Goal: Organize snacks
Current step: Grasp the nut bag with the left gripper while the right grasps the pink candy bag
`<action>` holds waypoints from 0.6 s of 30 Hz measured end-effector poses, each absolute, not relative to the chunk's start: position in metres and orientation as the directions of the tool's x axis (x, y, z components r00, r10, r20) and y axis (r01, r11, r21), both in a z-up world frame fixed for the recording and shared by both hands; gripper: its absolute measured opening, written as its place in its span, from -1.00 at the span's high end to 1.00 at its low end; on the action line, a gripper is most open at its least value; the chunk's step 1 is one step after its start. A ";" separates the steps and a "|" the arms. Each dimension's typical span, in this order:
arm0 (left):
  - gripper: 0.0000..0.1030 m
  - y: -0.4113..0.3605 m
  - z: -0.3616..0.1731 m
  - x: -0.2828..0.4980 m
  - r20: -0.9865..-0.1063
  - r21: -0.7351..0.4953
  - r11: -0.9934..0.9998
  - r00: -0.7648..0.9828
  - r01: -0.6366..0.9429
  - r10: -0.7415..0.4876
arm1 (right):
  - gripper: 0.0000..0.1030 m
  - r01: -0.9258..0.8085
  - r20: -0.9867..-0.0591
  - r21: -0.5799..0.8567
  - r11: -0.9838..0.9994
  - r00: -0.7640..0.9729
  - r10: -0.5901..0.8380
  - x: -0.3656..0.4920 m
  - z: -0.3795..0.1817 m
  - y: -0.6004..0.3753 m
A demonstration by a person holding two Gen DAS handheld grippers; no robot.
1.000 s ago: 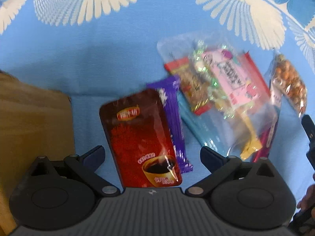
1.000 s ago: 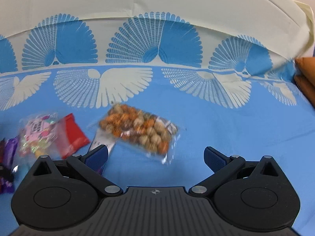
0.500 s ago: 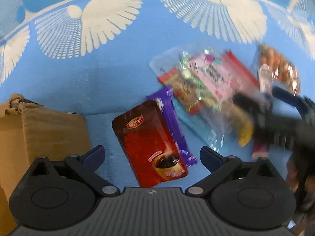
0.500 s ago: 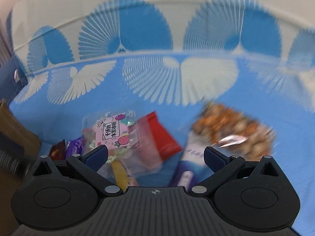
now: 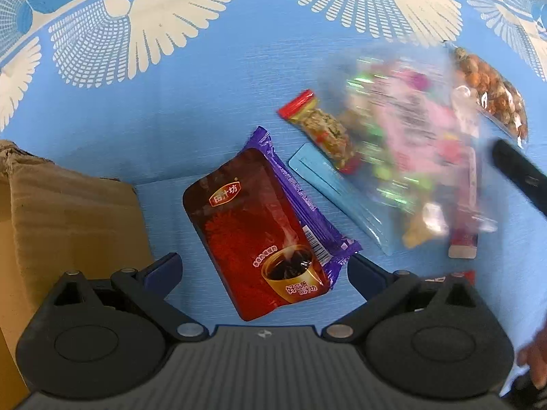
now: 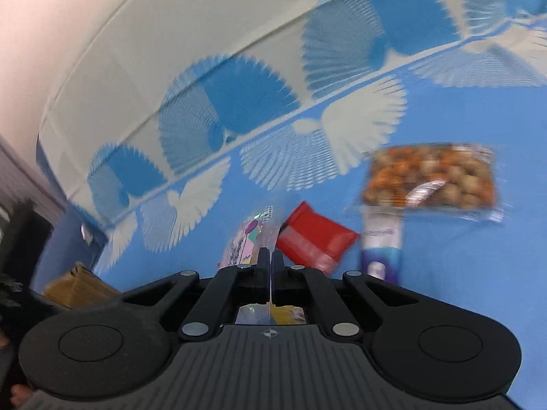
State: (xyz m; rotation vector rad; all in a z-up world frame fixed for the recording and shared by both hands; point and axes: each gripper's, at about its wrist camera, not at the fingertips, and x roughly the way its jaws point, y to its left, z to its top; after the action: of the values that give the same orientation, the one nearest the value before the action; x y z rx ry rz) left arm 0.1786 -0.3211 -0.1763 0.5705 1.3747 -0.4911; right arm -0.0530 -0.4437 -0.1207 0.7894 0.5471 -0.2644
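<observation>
Bottom centre, R wrist view: your right gripper is clamped on clear candy bag; only L view shows left gripper wide open, empty, over red pouch.

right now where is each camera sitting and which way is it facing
Left wrist: sits on the left tongs, looking straight down at the red drink pouch, purple wrapper and cardboard box; its open fingers and a fingertip of a hand show.
Right wrist: sits on the right tongs, looking slantwise down across the blue cloth; its fingers are shut on the clear candy bag.
Shared: candy bag, peanut bag, box, cloth.
</observation>
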 end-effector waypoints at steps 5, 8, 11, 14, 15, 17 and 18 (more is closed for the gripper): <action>-0.99 -0.320 -0.176 0.177 -0.992 0.081 0.772 0.129 0.630 -0.001 | 1.00 0.519 -0.553 0.567 0.640 0.815 -0.170 -0.115 -0.104 -0.458; -0.99 -0.321 -0.174 0.176 -0.991 0.083 0.772 0.137 0.630 -0.005 | 1.00 0.622 -0.608 0.455 0.637 0.740 -0.288 -0.157 -0.102 -0.462; -0.99 -0.321 -0.174 0.177 -0.992 0.072 0.784 0.127 0.617 -0.009 | 0.96 0.742 -0.690 0.316 0.592 0.607 -0.393 -0.192 -0.109 -0.471; -0.99 -0.323 -0.172 0.179 -0.991 0.071 0.789 0.136 0.610 -0.016 | 0.78 0.807 -0.762 0.166 0.567 0.470 -0.445 -0.200 -0.121 -0.472; -0.99 -0.325 -0.169 0.176 -0.989 0.077 0.784 0.149 0.616 -0.020 | 0.24 0.809 -0.769 0.166 0.564 0.464 -0.439 -0.198 -0.122 -0.472; -0.99 -0.330 -0.161 0.171 -0.983 0.091 0.766 0.180 0.636 -0.033 | -0.84 0.784 -0.743 0.194 0.590 0.510 -0.434 -0.189 -0.121 -0.467; -0.99 -0.335 -0.156 0.167 -0.979 0.100 0.748 0.201 0.656 -0.046 | -0.99 0.756 -0.714 0.196 0.625 0.547 -0.438 -0.183 -0.121 -0.462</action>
State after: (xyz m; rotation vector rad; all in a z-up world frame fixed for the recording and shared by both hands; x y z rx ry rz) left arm 0.1675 -0.3347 -0.1559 0.5744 1.2875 -0.5295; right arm -0.1834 -0.4624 -0.1212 0.5272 0.6725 -0.7471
